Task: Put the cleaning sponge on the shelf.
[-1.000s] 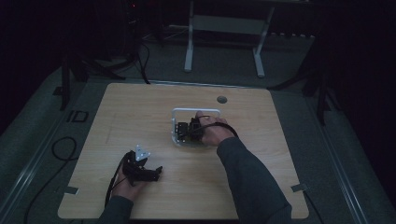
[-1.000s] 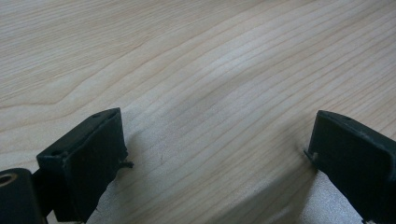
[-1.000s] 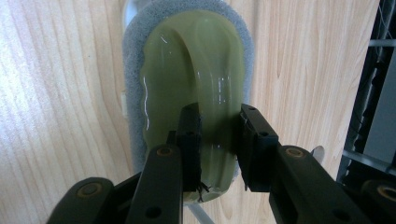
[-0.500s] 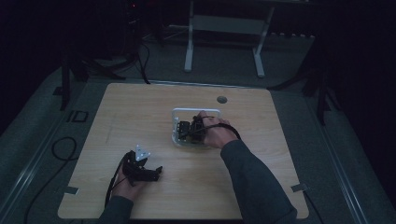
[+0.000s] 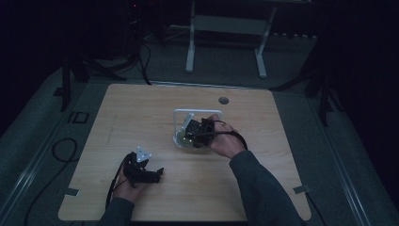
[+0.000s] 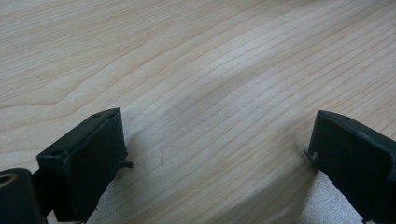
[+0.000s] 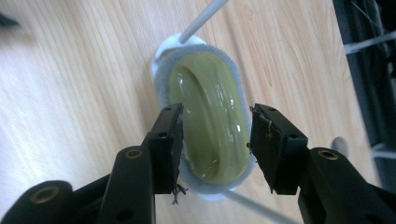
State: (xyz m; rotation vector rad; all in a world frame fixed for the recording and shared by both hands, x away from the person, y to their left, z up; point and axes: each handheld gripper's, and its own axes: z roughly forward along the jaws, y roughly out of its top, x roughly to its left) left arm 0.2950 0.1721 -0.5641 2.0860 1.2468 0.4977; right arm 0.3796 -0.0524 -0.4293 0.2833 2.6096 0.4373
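The right claw sits over a green oval dish on a white wire stand, jaws spread on either side of the dish and not yet clamping it, so the grasp seems about to begin and lifting remains. The right hand reaches forward, angled down. The left claw rests released on the bare counter, well apart.
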